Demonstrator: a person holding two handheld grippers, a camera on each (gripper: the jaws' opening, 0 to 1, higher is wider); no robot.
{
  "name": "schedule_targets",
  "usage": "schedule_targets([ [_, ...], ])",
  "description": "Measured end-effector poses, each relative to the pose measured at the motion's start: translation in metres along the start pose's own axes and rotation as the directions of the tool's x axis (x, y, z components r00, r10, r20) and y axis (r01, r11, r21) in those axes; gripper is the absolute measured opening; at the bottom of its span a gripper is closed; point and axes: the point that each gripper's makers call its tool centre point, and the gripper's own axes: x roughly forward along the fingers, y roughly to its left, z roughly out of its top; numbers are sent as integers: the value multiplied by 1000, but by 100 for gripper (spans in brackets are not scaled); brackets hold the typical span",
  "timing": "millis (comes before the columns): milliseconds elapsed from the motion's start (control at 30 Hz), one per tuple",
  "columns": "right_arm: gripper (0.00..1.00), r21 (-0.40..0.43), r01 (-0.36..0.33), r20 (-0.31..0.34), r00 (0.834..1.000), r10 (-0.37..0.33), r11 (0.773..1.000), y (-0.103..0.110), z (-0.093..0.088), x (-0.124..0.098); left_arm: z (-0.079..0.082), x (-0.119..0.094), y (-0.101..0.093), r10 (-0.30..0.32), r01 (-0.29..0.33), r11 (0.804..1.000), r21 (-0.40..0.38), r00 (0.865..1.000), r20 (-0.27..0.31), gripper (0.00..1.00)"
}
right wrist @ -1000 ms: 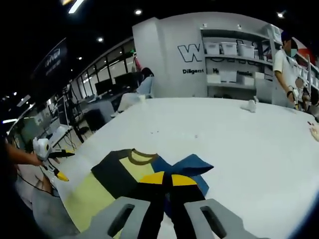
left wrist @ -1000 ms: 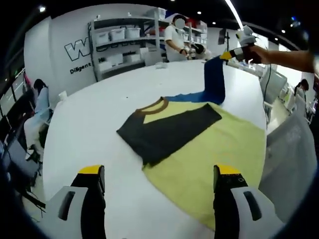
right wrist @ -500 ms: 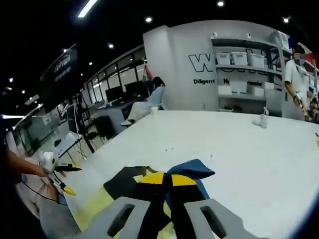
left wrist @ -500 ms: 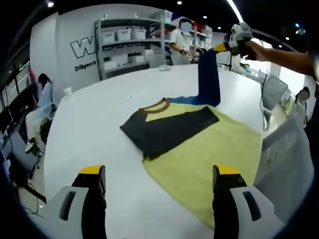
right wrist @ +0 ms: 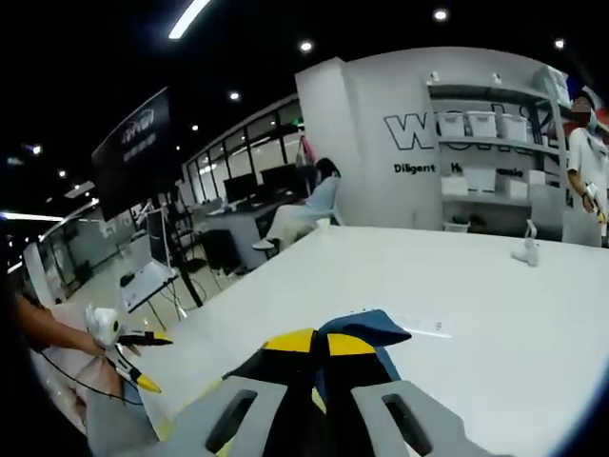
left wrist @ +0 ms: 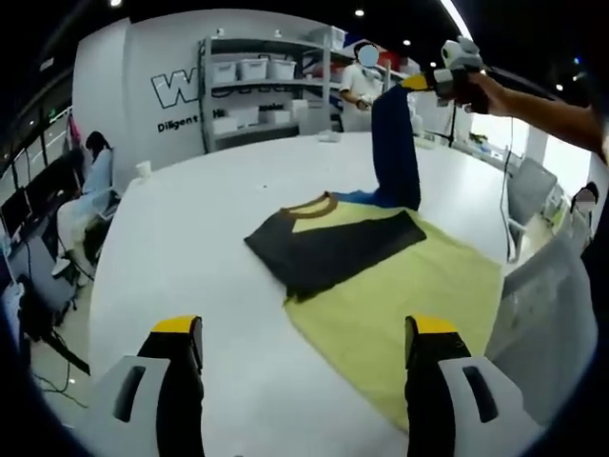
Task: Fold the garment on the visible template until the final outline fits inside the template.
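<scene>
The yellow garment (left wrist: 400,286) lies flat near the table's (left wrist: 190,238) right edge, dark sleeve folded across. The right gripper (right wrist: 319,347) clamps its raised blue sleeve (left wrist: 395,143); the left gripper (left wrist: 295,333) gapes empty.

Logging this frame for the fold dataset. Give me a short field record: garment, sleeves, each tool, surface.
garment: yellow shirt with brown collar, lying flat on the white table
dark sleeve: black sleeve folded across the chest
blue sleeve: blue sleeve lifted upright, off the table
right tool: right tool shut on blue sleeve, raised
left tool: left tool open, holding nothing, near the hem side
</scene>
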Motion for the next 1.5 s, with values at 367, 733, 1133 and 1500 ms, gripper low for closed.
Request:
schedule_targets([
  [367,0,-16,-77,-54,996,76,997,43,-17,41,2,-7,13,19,-19,1000,-6,1000,11,85],
  [733,0,19,-107,-121,987,109,994,60,-45,66,-8,-11,19,14,-14,1000,-16,1000,8,85],
  [1133,0,-7,-126,-207,971,122,992,80,-76,91,-18,-17,19,-23,23,1000,1,1000,10,86],
  [1500,0,-73,-157,-266,955,133,985,96,-97,110,-36,-17,7,-58,60,996,65,998,-25,91],
])
